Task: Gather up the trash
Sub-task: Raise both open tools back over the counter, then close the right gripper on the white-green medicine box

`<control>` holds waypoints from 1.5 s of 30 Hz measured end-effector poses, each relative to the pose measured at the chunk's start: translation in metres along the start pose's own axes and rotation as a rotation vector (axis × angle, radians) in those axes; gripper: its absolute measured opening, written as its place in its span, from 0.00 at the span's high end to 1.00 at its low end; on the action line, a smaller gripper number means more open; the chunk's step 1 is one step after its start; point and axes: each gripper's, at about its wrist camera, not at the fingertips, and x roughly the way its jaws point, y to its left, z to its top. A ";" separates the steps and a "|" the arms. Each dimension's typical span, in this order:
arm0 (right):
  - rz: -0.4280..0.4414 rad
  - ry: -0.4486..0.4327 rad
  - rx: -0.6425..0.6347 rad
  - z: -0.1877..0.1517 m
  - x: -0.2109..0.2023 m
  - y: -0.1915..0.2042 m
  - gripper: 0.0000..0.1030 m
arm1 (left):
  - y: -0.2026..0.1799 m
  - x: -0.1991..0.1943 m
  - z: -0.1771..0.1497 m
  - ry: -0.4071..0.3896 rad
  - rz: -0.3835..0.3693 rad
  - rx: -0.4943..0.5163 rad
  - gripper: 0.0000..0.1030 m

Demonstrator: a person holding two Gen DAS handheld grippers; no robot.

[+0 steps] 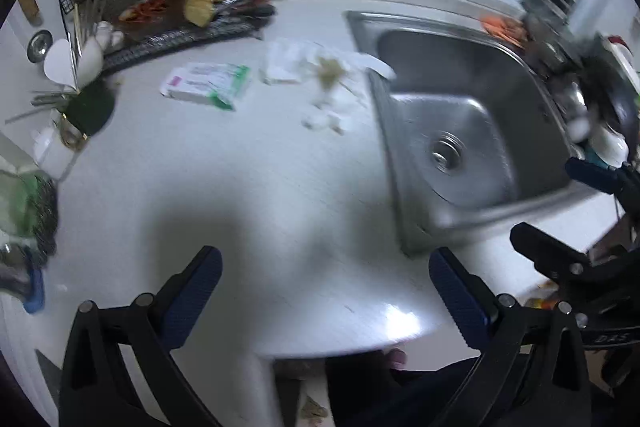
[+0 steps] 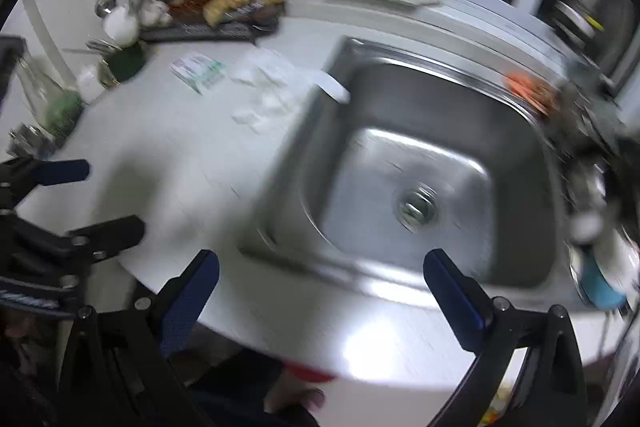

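No label was sharp enough for me to read. Crumpled white trash (image 1: 320, 75) lay on the bench (image 1: 240, 187) beside the empty steel sink (image 2: 420, 167), near a green-and-white packet (image 1: 206, 87). My left gripper (image 1: 324, 291) and right gripper (image 2: 320, 291) both had fingers spread, gripping nothing

both blurry wrist views overlook the sink (image 1: 460, 131) from above.
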 end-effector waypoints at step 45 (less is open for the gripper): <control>0.228 0.258 -0.570 0.225 0.229 0.197 0.02 | 0.270 0.113 0.079 0.187 0.078 -0.396 0.00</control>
